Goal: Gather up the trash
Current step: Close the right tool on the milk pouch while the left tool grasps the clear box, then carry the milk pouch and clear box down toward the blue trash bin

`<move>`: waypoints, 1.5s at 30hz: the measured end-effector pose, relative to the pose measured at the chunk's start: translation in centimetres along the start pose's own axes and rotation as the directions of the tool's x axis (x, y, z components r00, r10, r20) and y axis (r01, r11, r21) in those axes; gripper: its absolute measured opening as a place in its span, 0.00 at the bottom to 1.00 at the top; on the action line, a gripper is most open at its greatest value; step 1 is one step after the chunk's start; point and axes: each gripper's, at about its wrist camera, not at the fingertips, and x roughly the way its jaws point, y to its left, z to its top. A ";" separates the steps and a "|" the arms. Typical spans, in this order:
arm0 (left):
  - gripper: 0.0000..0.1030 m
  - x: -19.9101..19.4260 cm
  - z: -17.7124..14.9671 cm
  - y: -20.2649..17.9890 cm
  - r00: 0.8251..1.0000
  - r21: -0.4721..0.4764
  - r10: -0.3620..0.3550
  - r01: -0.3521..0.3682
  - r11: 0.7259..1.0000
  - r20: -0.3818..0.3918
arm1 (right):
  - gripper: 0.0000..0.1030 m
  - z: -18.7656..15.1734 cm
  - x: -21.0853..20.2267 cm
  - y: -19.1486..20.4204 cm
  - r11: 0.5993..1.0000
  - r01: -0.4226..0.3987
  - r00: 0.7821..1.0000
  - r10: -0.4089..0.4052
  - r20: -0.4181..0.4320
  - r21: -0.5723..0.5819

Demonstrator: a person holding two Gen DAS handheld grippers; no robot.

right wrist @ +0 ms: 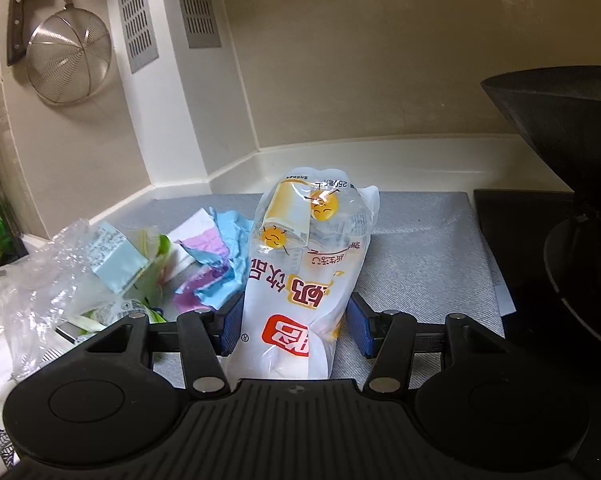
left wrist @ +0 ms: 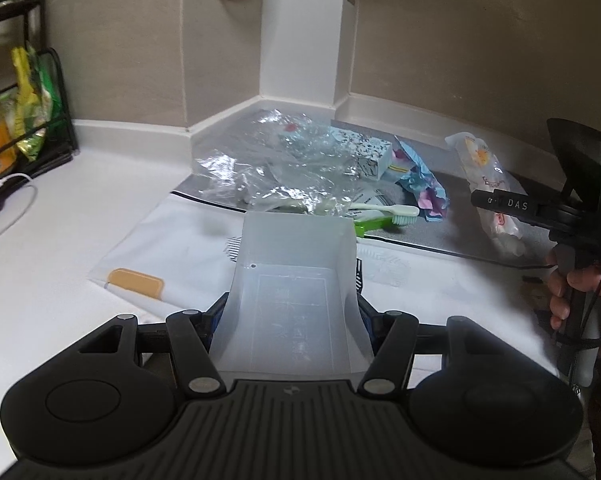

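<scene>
Currently the right gripper [right wrist: 294, 328] has its blue fingers [right wrist: 230, 326] closed on the white printed plastic drink pouch [right wrist: 300, 272], long axis pointing toward the worktop's back edge. Left gripper [left wrist: 288, 312] grips the translucent plastic bin [left wrist: 292, 280], mouth toward the pouch on its right.

Right gripper [right wrist: 294, 330] is clamped on a milk pouch [right wrist: 304, 264], center frame. Wrappers [right wrist: 220, 264] at left, wok [right wrist: 560, 128] far right.
</scene>
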 end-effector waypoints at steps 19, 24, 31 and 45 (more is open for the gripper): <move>0.63 -12.0 -8.1 3.9 0.990 -0.103 0.132 -0.135 0.985 -0.039 | 0.55 -1.0 -14.6 2.7 0.967 -0.217 0.946 0.241 0.216 -0.131; 0.63 -14.3 -10.5 4.3 0.990 -0.124 0.135 -0.139 0.983 -0.041 | 0.55 -3.3 -19.9 4.7 0.927 -0.311 0.920 0.349 0.177 -0.212; 0.63 -16.5 -13.8 4.5 0.989 -0.143 0.135 -0.142 0.979 -0.059 | 0.55 -8.1 -25.0 8.2 0.840 -0.458 0.875 0.483 0.019 -0.291; 0.63 -16.8 -19.2 5.3 0.979 -0.183 0.141 -0.167 0.969 -0.148 | 0.55 -17.0 -25.0 11.3 0.791 -0.534 0.836 0.441 -0.327 -0.300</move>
